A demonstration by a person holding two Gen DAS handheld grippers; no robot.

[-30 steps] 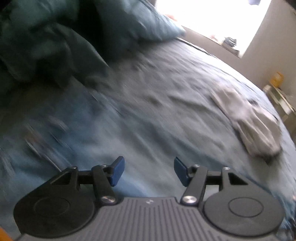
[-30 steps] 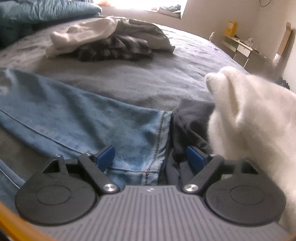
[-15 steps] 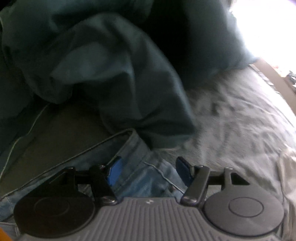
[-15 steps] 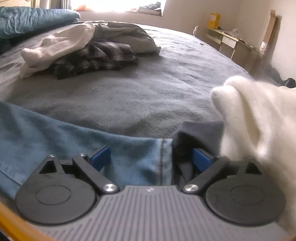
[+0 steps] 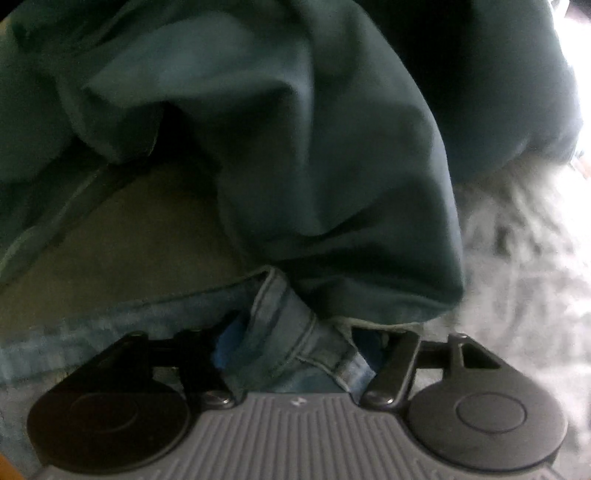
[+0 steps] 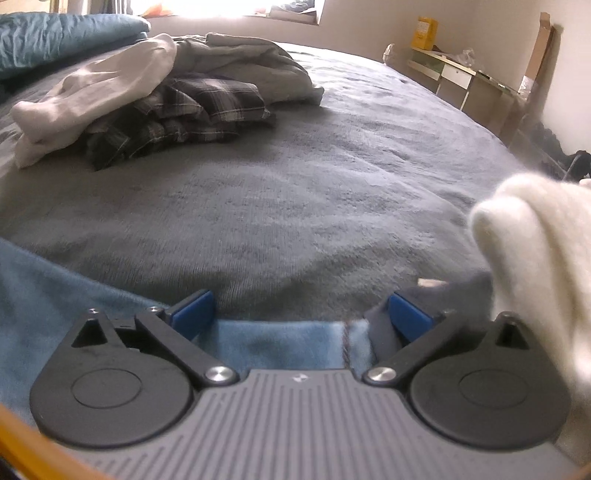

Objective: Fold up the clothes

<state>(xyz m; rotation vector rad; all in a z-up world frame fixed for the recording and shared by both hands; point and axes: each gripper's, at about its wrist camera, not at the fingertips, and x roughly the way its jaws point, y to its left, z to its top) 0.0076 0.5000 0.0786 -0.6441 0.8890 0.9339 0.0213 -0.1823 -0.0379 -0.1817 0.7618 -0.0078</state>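
While both grippers work a pair of jeans (image 5: 284,332) on the bed (image 6: 295,192), entries run as follows.

Left gripper (image 5: 295,343): jaws closing, a seamed corner of the jeans lying between them and running out ahead. Whether the pads already press on the denim cannot be told; the view is dark and soft. Just beyond the tips, a dark teal duvet (image 5: 295,147) overhangs the denim.

Right gripper (image 6: 301,310): jaws opening, near their widest, nothing pinched. A hemmed edge of the jeans (image 6: 288,347) lies under and just behind the tips. A dark garment (image 6: 384,325) sits against the right finger, with a white fluffy item (image 6: 535,258) just to the right of that.

Other stock, well ahead of the right gripper: a plaid shirt (image 6: 192,107) heaped with pale garments (image 6: 92,92). Far right, a low shelf (image 6: 461,77) by the wall.

Handling note, as judgement: the step looks like taking hold of two points on the jeans for a fold.
- Left should close on the seam alone, clear of the duvet.
- Right should drop onto the hem edge and avoid catching the dark garment beside it.
- Both grips are best set before any lift, so the denim rises evenly.

Markings: a small pale emblem on each gripper body, not legible. A yellow box (image 6: 426,27) on the shelf bears no readable text. No brand or label on the jeans can be read.
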